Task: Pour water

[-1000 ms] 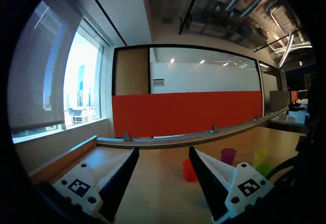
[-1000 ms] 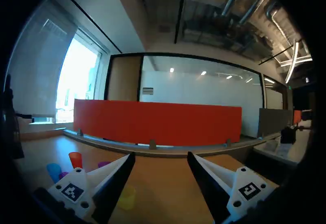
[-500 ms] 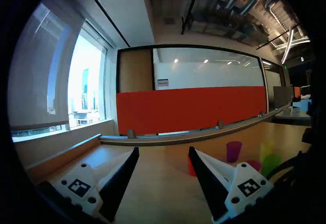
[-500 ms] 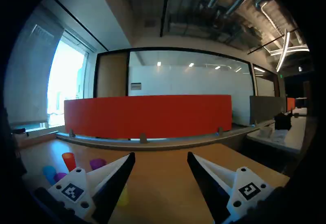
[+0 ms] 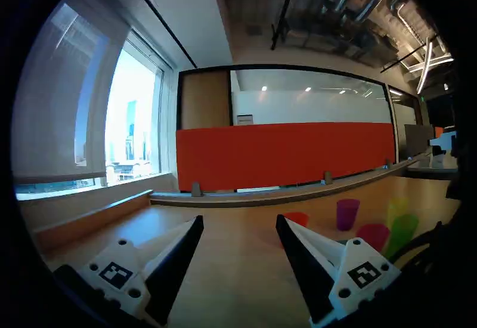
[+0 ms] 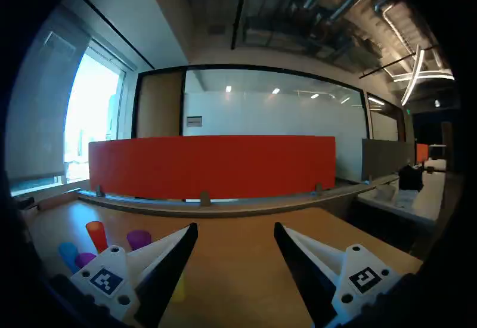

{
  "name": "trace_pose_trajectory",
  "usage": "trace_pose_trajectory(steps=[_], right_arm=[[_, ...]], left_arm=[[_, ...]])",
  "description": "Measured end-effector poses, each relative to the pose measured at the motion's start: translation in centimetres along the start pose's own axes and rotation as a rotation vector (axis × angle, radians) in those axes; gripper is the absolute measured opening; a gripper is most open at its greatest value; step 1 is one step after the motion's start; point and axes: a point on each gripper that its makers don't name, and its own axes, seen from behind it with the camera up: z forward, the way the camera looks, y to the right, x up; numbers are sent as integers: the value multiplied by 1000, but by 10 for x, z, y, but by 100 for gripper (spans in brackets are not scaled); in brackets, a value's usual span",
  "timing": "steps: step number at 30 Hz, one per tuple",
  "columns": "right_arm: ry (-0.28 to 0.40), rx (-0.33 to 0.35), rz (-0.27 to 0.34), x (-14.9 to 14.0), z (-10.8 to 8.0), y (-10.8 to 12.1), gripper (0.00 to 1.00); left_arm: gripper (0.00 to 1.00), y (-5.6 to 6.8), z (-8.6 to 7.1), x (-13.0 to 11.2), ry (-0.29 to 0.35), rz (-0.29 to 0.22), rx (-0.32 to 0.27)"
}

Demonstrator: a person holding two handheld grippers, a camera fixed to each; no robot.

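Hovering above the desk (image 5: 238,268), the left gripper (image 5: 239,219) has its fingers apart, empty. A red cup (image 5: 296,217), purple cup (image 5: 347,213), pink cup (image 5: 373,235) and green cup (image 5: 403,231) stand to its right. The right gripper (image 6: 235,226), fingers also apart and empty, has them at its left.

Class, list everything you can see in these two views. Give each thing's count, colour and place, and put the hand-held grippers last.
orange cup: one, orange, on the table
purple cup: one, purple, beside the orange cup
blue cup: one, blue, nearer than the orange cup
pink cup: one, pink, beside the green cup
green cup: one, green, on the table
yellow cup: one, yellow, behind the green cup
table: one, light wood
partition: one, orange-red, along the table's far edge
window: one, bright, left wall
left hand-held gripper: white and black, open
right hand-held gripper: white and black, open
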Motion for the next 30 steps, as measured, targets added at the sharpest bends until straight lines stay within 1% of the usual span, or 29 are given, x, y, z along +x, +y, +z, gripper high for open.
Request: trace_pose_trajectory(steps=[5, 11, 18, 23, 26, 30], right_arm=[[-4, 6, 5, -2, 2, -7, 99], [-9, 7, 6, -3, 2, -10, 99], [-9, 4, 0, -3, 2, -11, 99], [-6, -2, 0, -1, 0, -7, 99], [-7, -6, 4, 0, -1, -5, 99], [-4, -7, 9, 0, -3, -2, 99]], left_arm=[[90, -1, 1, -10, -10, -25, 7], [90, -1, -1, -14, -12, -32, 18], [90, 5, -3, -19, -17, -27, 21], [90, 11, -5, -23, -24, -18, 18], [90, 15, -6, -26, -31, -23, 15], [90, 14, -6, -29, -38, -36, 19]])
